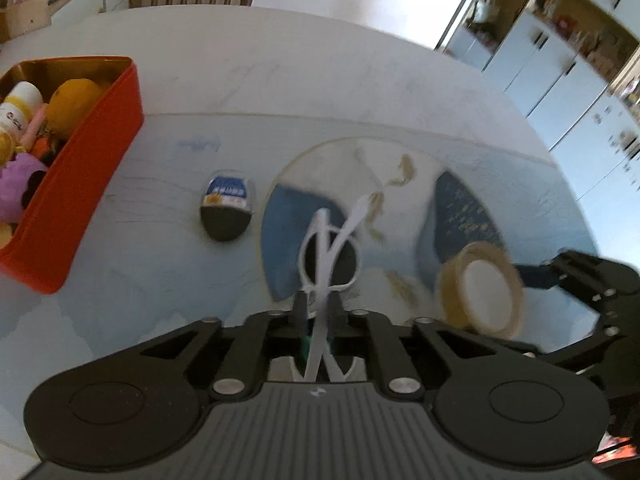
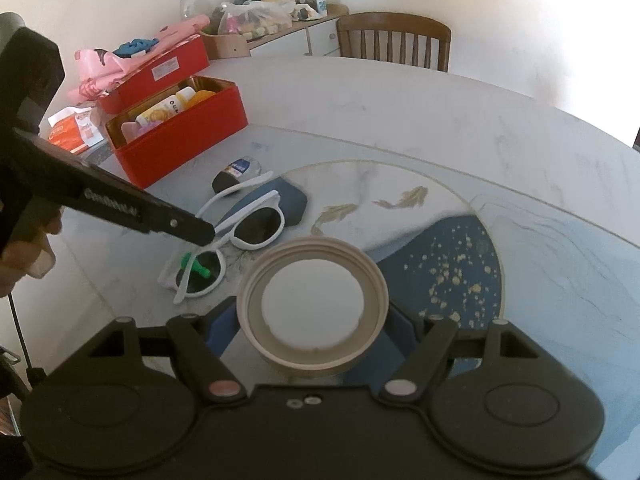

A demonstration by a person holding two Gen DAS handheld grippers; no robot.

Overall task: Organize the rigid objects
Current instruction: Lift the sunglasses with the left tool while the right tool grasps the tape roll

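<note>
From your left wrist, the left gripper (image 1: 318, 308) is pinched narrow on the thin white frame of the sunglasses (image 1: 328, 256); that hold is slight, so a twist could let them slip onto the table (image 1: 280, 92), well short of the red box (image 1: 96, 152). From your right wrist, the right gripper (image 2: 312, 322) stands wide, clamped around the beige lid (image 2: 312, 308) above the table. The smooth round rim could pivot or pop out, dropping onto the sunglasses just beside it.
</note>
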